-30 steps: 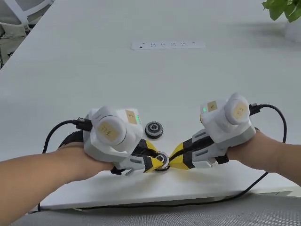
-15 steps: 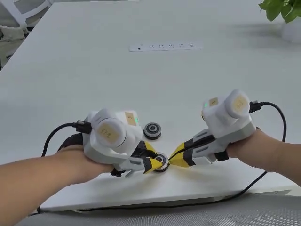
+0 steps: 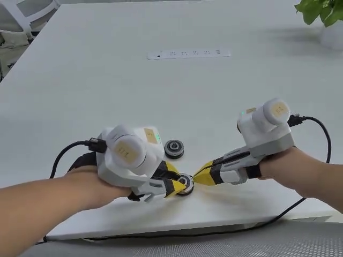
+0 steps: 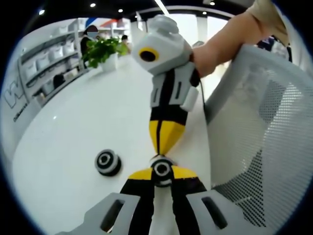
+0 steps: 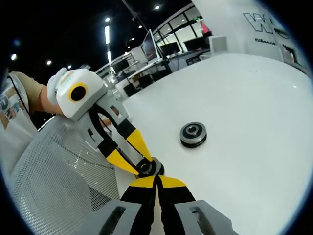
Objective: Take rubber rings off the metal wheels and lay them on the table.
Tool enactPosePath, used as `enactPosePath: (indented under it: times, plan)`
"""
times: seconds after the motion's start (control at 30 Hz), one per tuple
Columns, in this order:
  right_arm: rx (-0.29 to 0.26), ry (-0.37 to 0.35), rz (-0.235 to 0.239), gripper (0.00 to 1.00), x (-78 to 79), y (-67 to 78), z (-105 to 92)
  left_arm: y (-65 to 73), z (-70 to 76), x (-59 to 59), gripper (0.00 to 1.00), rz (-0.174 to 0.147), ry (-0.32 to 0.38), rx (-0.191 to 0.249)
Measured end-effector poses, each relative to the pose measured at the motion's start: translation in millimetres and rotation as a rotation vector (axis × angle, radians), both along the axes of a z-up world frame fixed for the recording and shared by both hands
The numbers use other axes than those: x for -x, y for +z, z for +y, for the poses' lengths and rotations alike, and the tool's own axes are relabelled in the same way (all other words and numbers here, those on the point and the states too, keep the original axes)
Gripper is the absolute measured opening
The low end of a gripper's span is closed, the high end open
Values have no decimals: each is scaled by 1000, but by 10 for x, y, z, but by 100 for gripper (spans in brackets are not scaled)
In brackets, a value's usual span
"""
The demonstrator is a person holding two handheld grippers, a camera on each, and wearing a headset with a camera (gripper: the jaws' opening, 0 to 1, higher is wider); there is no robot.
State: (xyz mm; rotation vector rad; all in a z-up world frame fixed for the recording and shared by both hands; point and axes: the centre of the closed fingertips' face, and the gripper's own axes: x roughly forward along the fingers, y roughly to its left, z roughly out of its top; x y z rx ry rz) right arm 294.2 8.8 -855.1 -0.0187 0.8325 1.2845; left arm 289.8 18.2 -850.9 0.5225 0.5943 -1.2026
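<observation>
loose wheel (image 3: 174,148): my landmark. It lies flat on the white table (image 3: 107,80) with a dark ring around its rim.
held wheel (image 4: 162,169): just beside the loose wheel, on my near side of it, close to the table's front edge.
left gripper (image 3: 180,185): near-left of the loose wheel. I have its jaws clamped on the held wheel, one yellow tip on each side.
right gripper (image 5: 156,182): near-right of the loose wheel. Its jaws are pressed almost together, tips touching the held wheel's rim. I cannot tell whether they pinch any rubber.
power strip (image 3: 188,53): well beyond the loose wheel.
</observation>
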Motion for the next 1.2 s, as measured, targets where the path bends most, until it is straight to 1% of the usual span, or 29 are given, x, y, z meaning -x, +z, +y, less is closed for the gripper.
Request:
enactPosePath:
  times: [0.07, 0.1, 0.13, 0.2, 0.3, 0.4, 0.57, 0.9, 0.97, 1.0, 1.03, 1.07, 1.1, 1.2]
  plan:
    - [1, -2, -2, 0, -9, 2, 7, -1, 0, 0, 12, -3, 1, -1]
    - [0, -5, -1, 0, -12, 4, 6, -1, -1, 2, 12, -12, -4, -6]
    - [-20, -19, 17, 0, -10, 29, 20, -2, -3, 4, 12, -19, -6, -12]
    - [-21, -17, 11, 0, -8, 34, 16, -2, -6, 0, 12, -22, -2, -18]
    - [-24, -8, 2, 0, 0, 48, 22, -2, -5, -8, 12, -20, 4, -20]
    - [-27, 3, 2, 0, 12, 53, 32, -2, -5, -8, 12, -19, 4, -16]
    - [-29, 20, -2, 0, 33, 60, 51, 0, -7, -5, 12, -26, 5, -22]
    - [-36, 54, -7, 0, 85, 70, 94, -1, -11, -1, 12, -24, -1, -19]
    - [-42, 58, -1, 0, 99, 76, 106, 0, -13, 2, 12, -24, -3, -18]
    - [-55, 60, 4, 0, 110, 96, 130, 1, -16, 5, 12, -24, -4, -17]
    - [-89, 122, 36, 0, 228, 144, 174, 1, -18, 1, 12, -27, -3, -16]
    - [-69, 89, 23, 0, 197, 127, 188, -2, -11, 1, 12, -23, 0, -17]
    - [-50, 100, -7, 0, 177, 122, 173, -4, -9, 2, 12, -26, -2, -14]
    - [-41, 99, -20, 0, 165, 80, 157, -3, -13, -2, 12, -25, -1, -13]
